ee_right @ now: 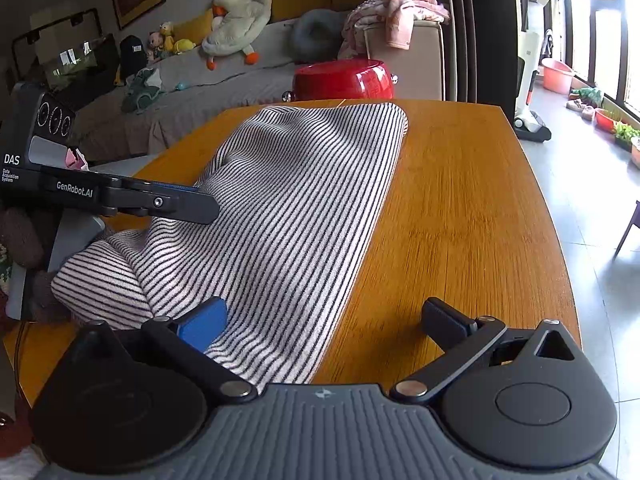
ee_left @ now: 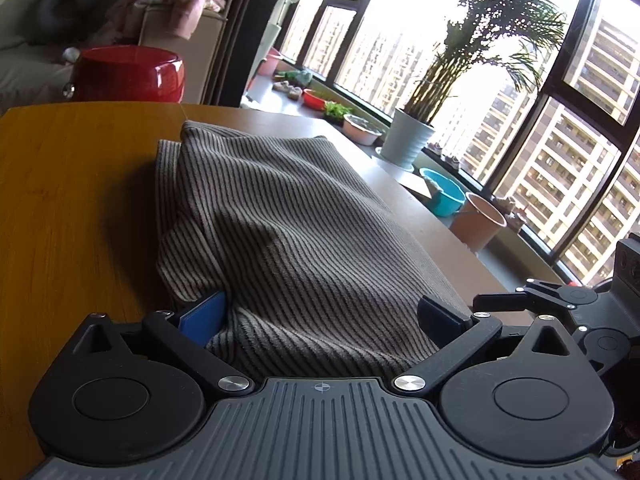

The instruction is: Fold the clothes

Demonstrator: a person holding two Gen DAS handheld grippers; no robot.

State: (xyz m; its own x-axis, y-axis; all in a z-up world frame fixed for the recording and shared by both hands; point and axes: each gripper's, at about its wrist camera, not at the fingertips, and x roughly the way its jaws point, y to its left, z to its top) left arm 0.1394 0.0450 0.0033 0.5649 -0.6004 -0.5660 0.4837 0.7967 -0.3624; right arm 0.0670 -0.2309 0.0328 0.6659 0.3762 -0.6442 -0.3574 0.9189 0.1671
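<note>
Item: striped garment (ee_left: 280, 220), grey-beige with thin dark stripes, lying lengthwise on the wooden table (ee_left: 72, 184). In my left wrist view it runs from 6 o'clock at my tool up to about 11 o'clock, a folded layer doubled along its left edge. In my right wrist view the same cloth (ee_right: 288, 208) fills the middle and left, its near corner bunched into a rounded fold at 8 o'clock, bare table (ee_right: 472, 208) to its right.

Item: my left gripper (ee_left: 320, 312), jaws spread wide, near hem of the garment lying between them; the blue pad (ee_left: 204, 312) at 7 o'clock touches the cloth. Seen from the right wrist, it enters at 9 o'clock (ee_right: 188, 204), over the garment's left edge.

Item: my right gripper (ee_right: 324, 320), jaws spread wide, holding nothing; its blue pad (ee_right: 204, 322) rests on the cloth, the dark finger (ee_right: 448, 322) over bare wood at 4 o'clock.

Surroundings: red pot (ee_right: 344, 80) beyond the table's far edge at 12 o'clock; sofa with plush duck (ee_right: 236, 20) at 11 o'clock; potted palm (ee_left: 412, 140) by the window at 2 o'clock in the left view.
</note>
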